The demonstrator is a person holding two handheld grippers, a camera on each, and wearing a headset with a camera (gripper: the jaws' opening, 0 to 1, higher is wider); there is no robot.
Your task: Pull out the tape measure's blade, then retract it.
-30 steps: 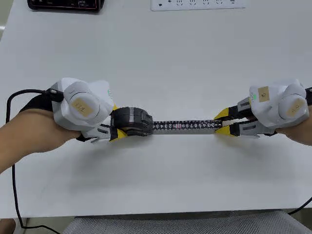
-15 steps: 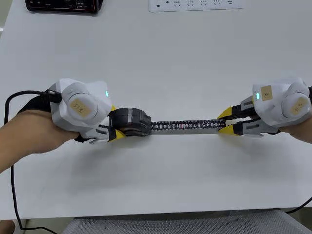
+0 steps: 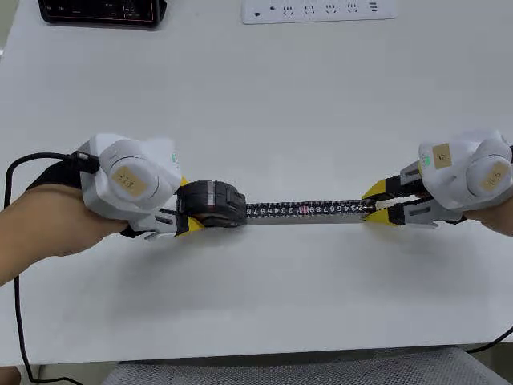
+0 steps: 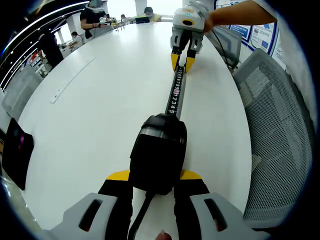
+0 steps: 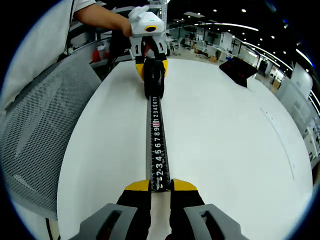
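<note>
Blade [image 5: 158,145] carries black numerals 2 to 9 from its right end, then a red mark. Stickers [image 3: 128,180]: illegible.

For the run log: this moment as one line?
left gripper: shut on tape measure | right gripper: shut on blade | blade: extended between grippers | stage: blade out, not yet retracted

A white table [image 3: 264,104] carries a white power strip [image 3: 319,10] along its far edge and a flat black device [image 3: 100,10] at its far left corner, well apart from the strip. A grey mesh chair [image 3: 304,373] sits against the near edge. In the left gripper view, people [image 4: 94,12] stand beyond the table's end.
</note>
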